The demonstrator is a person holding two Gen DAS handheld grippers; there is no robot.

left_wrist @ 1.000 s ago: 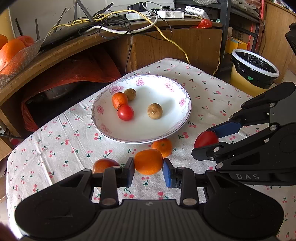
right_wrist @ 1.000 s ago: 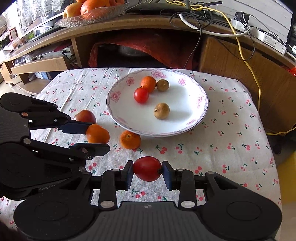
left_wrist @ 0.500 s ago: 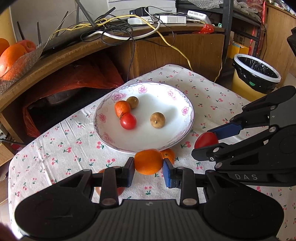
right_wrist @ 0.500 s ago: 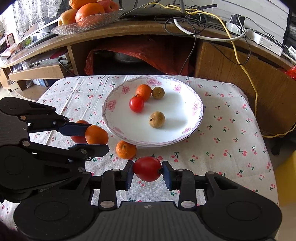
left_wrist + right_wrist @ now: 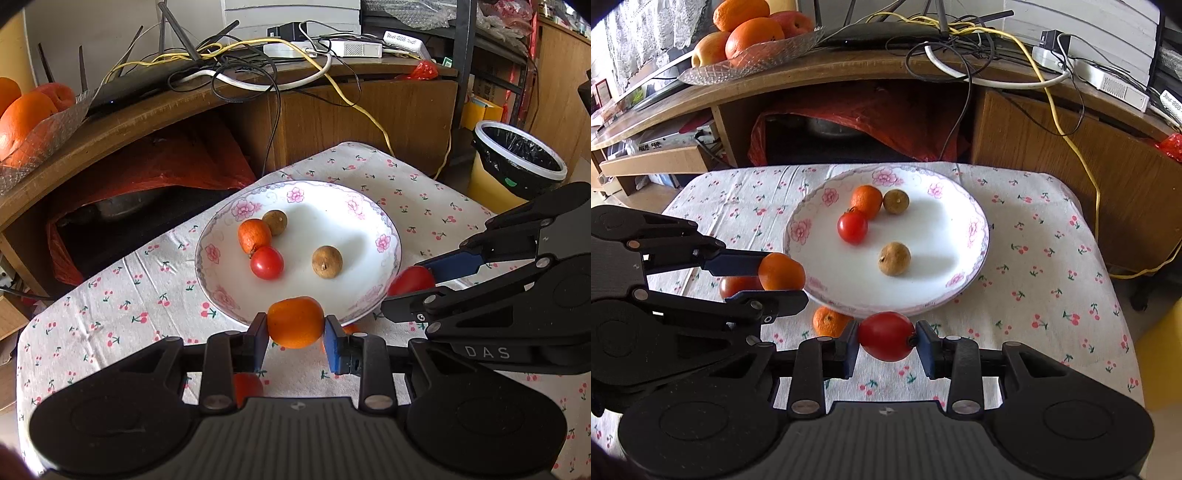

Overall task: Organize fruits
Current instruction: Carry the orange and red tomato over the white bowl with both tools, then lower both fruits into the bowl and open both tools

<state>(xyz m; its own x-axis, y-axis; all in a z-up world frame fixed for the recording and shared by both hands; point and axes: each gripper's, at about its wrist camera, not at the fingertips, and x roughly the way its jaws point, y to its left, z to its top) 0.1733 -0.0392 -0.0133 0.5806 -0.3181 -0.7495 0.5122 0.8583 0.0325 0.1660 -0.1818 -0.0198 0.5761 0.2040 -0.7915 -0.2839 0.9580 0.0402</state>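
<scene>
My left gripper (image 5: 295,336) is shut on an orange (image 5: 295,322), held at the near rim of the flowered white plate (image 5: 384,225). It also shows in the right wrist view (image 5: 783,271). My right gripper (image 5: 886,345) is shut on a red tomato (image 5: 885,335), also seen in the left wrist view (image 5: 410,280), at the plate's (image 5: 977,225) near edge. The plate holds a small orange (image 5: 866,201), a tomato (image 5: 852,227) and two brown round fruits (image 5: 894,258). A small orange (image 5: 827,321) and a red fruit (image 5: 735,286) lie on the cloth.
The table has a cherry-print cloth (image 5: 1034,258). Behind it stands a wooden desk (image 5: 1052,155) with cables and a glass dish of oranges (image 5: 750,48). A lined bin (image 5: 517,166) stands at the far right beside the table.
Both grippers have risen and moved forward with their fruit, from over the cloth to the plate's near rim. The loose fruits on the cloth have stayed put.
</scene>
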